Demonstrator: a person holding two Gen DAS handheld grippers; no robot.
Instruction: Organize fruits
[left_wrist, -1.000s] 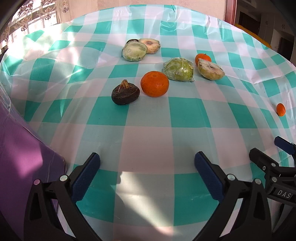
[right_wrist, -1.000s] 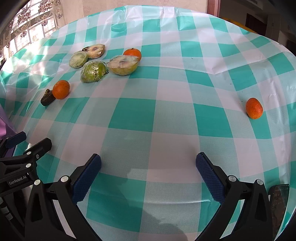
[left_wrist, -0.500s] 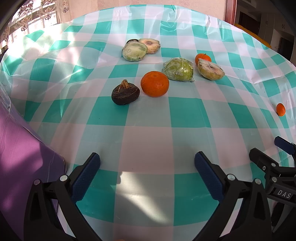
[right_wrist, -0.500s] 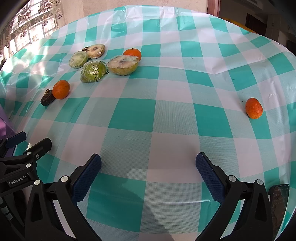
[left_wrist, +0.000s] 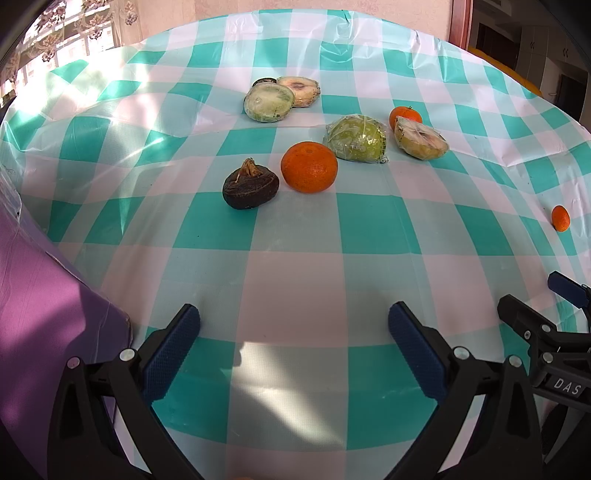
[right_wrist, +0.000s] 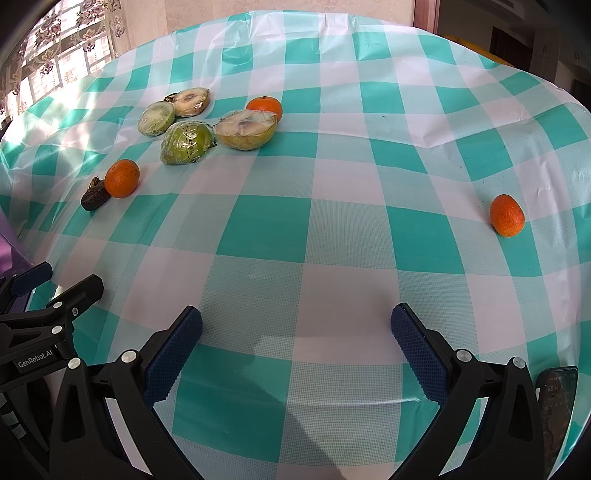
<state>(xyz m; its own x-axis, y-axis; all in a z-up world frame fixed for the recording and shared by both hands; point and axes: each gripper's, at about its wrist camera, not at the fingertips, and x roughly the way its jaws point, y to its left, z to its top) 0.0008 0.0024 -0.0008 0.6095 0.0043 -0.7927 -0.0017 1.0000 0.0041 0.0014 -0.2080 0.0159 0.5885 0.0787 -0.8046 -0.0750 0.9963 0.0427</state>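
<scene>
Left wrist view had the left hand-held gripper (left_wrist: 293, 341) spread wide with nothing between its blue pads, hanging over the checked tabletop (left_wrist: 295, 280). Purple sheet (left_wrist: 40, 325) sat at the left edge, and only this camera really showed it. The right hand-held gripper poked in at the lower right. Farther out, a dark brown fruit (left_wrist: 250, 184) sat just beside a big orange (left_wrist: 309, 167). Behind those came a green wrapped fruit (left_wrist: 355, 138), a cut wrapped half (left_wrist: 420, 137) and a small orange (left_wrist: 405, 115) tucked behind it. Two wrapped slices (left_wrist: 269, 101) lay farthest back. A lone mandarin (left_wrist: 560, 218) was tiny at the right edge.

Right wrist view gave that mandarin (right_wrist: 507, 215) a much better look, sitting well apart from the main bunch. The right hand-held gripper (right_wrist: 295, 341) was also wide open and empty. A phone (right_wrist: 557, 406) showed at the lower right, which the other camera missed. The fruit cluster sat up at the far left there.
</scene>
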